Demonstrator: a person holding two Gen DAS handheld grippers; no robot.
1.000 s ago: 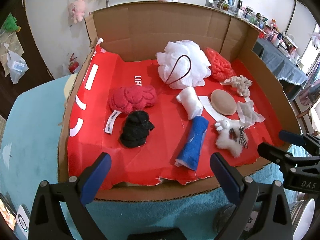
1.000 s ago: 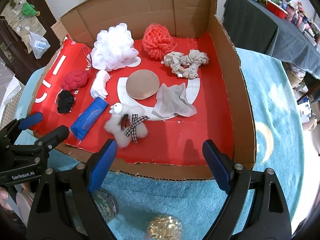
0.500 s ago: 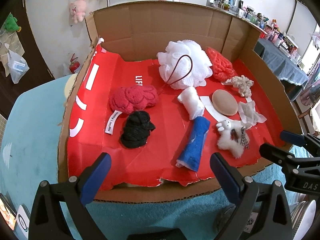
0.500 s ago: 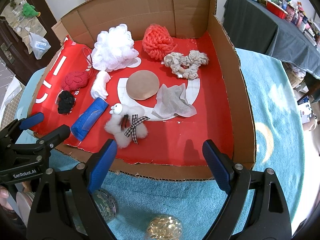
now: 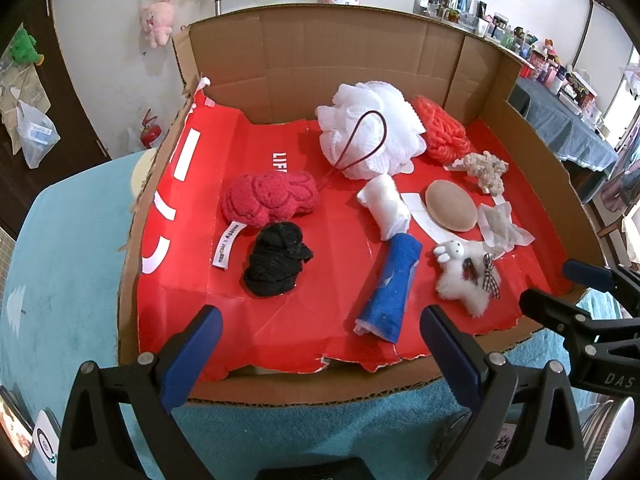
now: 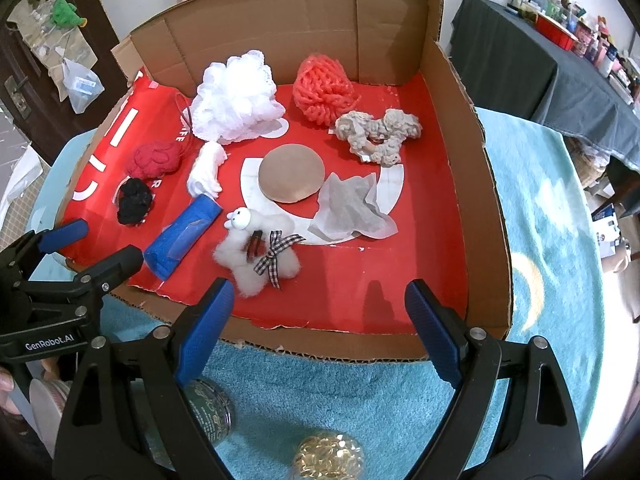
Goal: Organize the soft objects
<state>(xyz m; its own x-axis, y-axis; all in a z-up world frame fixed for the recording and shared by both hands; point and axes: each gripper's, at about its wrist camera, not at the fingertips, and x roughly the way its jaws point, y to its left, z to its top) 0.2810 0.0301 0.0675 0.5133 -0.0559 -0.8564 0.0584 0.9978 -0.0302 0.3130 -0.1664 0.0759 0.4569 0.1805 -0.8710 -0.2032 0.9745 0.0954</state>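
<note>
An open cardboard box with a red liner holds several soft things. On its left lie a red plush and a black knit bundle. A white bath pouf, a white roll and a blue rolled cloth run down the middle. An orange knit ball, a beige scrunchie, a tan round sponge, a grey tissue and a white fluffy toy lie to the right. My left gripper and right gripper hover open over the box's near edge, holding nothing.
The box stands on a teal rug. In front of the box lie a dark round lidded jar and a jar of gold beads. A dark-clothed table full of small items stands far right. Plush toys hang on the white wall.
</note>
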